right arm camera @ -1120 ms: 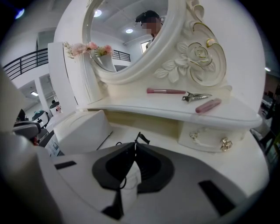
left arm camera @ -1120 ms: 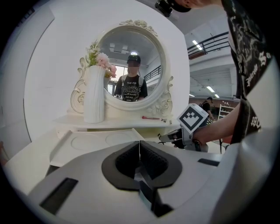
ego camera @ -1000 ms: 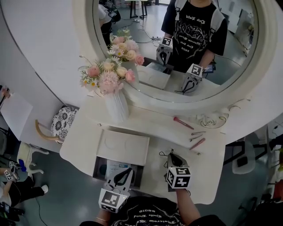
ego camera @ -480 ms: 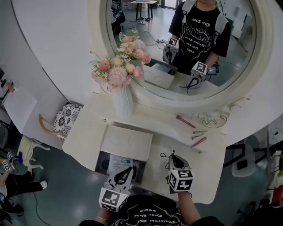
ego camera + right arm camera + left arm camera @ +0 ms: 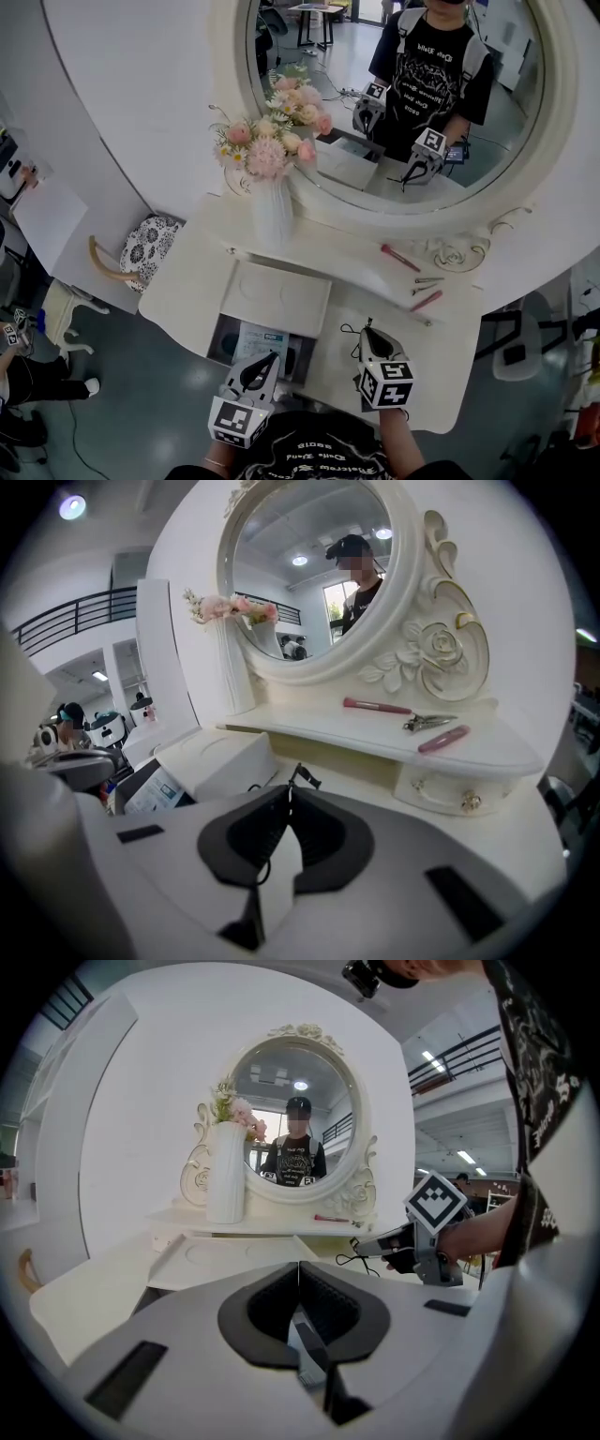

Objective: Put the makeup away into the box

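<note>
While shut — two grippers (image 5: 273, 356) (image 5: 365, 328), wire (image 5: 303, 776), three cosmetics (image 5: 400, 258) (image 5: 424, 281) (image 5: 426, 300)

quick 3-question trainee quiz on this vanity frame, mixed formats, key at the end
1. True or false: the box is closed.
2. In the head view, the vase stands: A at the left side of the mirror; B at its right side; C inside the box.
3. What do the right tongs pinch?
Key: 1 false; 2 A; 3 a thin black wiry item.
</note>
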The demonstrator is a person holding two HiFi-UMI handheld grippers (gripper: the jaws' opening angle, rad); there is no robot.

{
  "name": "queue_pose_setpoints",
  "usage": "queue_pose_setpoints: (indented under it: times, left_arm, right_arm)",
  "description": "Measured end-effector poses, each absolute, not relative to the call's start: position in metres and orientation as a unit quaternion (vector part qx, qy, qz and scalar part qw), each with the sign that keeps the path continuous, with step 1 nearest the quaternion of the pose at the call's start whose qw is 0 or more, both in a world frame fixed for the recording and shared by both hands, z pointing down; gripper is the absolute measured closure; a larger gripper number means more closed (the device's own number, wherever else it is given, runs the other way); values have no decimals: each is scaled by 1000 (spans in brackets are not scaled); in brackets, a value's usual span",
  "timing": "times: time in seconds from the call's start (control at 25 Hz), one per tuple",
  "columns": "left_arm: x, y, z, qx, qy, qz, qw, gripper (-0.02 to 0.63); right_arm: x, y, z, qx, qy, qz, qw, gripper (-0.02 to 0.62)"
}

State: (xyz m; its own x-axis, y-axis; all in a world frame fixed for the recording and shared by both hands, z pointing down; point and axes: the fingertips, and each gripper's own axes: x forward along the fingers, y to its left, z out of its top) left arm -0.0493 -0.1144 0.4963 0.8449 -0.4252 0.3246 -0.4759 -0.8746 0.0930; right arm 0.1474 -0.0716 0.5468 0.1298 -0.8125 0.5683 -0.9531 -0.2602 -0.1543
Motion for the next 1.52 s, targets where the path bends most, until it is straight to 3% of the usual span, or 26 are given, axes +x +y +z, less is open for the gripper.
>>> queue_pose_setpoints:
  times: [1.52]
  left_arm:
    - [-75,-133,503,950,-262,141,92,589]
  right_arm:
    - [95,-98,506,684,-675,238,140,573]
